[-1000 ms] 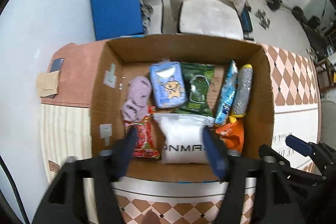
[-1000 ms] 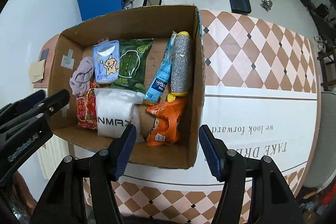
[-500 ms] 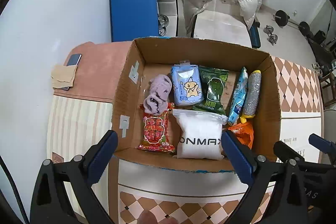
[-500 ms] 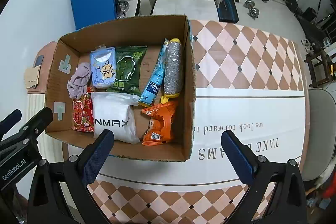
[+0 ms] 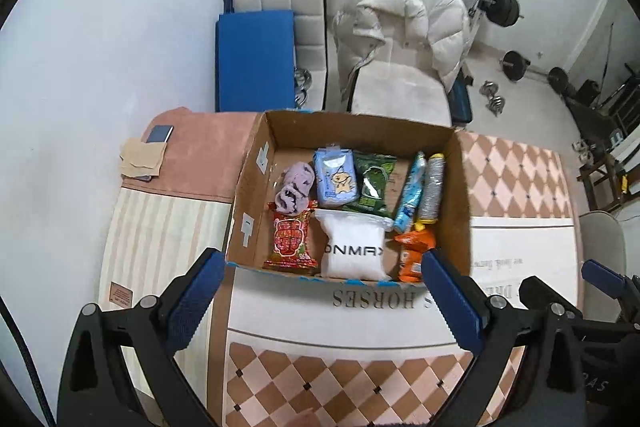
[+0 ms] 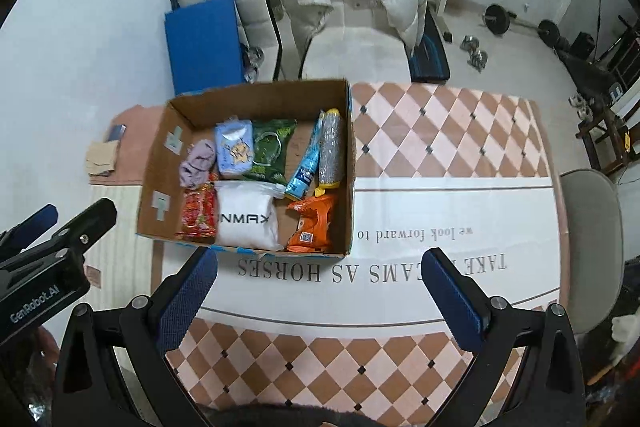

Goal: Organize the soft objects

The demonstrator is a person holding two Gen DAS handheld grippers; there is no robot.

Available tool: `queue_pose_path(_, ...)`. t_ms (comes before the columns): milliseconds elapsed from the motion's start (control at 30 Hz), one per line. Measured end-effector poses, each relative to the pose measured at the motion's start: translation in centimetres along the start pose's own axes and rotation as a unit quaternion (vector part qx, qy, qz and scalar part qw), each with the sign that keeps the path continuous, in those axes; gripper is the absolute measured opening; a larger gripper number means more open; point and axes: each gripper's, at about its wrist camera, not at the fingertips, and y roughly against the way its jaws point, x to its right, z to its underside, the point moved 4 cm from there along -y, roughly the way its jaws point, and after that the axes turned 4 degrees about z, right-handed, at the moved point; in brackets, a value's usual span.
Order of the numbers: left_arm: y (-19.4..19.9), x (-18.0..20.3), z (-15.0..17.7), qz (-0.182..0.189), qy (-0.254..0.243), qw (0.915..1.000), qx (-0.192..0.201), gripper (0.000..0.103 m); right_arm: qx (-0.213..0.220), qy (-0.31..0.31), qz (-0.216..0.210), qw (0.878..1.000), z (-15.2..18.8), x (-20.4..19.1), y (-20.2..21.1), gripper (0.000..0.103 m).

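Note:
An open cardboard box (image 5: 250, 187) (image 6: 158, 171) sits on the table and holds several soft items. Inside lie a white ONMAX pouch (image 5: 352, 247) (image 6: 246, 215), a red snack bag (image 5: 290, 241) (image 6: 198, 211), a lilac cloth (image 5: 294, 187) (image 6: 196, 161), a light blue tissue pack (image 5: 334, 179) (image 6: 234, 151), a green pack (image 5: 372, 183) (image 6: 270, 149), a blue tube (image 5: 410, 189), a silver roll (image 5: 431, 189) (image 6: 330, 151) and an orange bag (image 5: 412, 253) (image 6: 312, 223). My left gripper (image 5: 324, 301) hangs open above the box's near edge, with nothing between its fingers. My right gripper (image 6: 318, 297) is open too, over the printed tablecloth in front of the box.
The tablecloth (image 6: 460, 155) has brown checks and printed words. A phone (image 5: 159, 134) and a tan cloth (image 5: 140, 159) lie on the pink mat at left. Behind the table stand a chair with a white puffer jacket (image 5: 404, 27), a blue pad (image 5: 256, 59) and weights.
Both grippers opened wide and rose away from the box. The left one let go of the white pouch, which stays in the box. The box looks smaller and farther now.

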Motion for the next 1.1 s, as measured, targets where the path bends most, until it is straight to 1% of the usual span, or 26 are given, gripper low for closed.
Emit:
queue_pose_path(267,5.9,0.7,1.8,0.022,-0.002,0.9997,0.014,0.101,0.066,0.018,-0.005,0.998,1.6,0.0,8.8,0.103)
queue_pose_path(533,10.7,0.9,3.2,0.016,-0.014,0.9991,0.037,0.101,0.09,0.027,-0.014,0.995,3.0,0.0,13.5,0.103)
queue_pose_path(667,12.0,0.8,3.4,0.016,-0.013,0.9987,0.047,0.101,0.093,0.032,-0.013,0.995,3.8,0.0,14.8,0.103)
queue_pose_path(833,12.4,0.6,3.4,0.017,-0.01,0.9985,0.051,0.101,0.098,0.036,-0.01,0.994,4.4,-0.1,15.8,0.103)
queue_pose_path(1100,11.9,0.1,3.3,0.008,-0.003,0.9978,0.066,0.103,0.106,0.019,0.012,0.994,3.6,0.5,15.1,0.103)
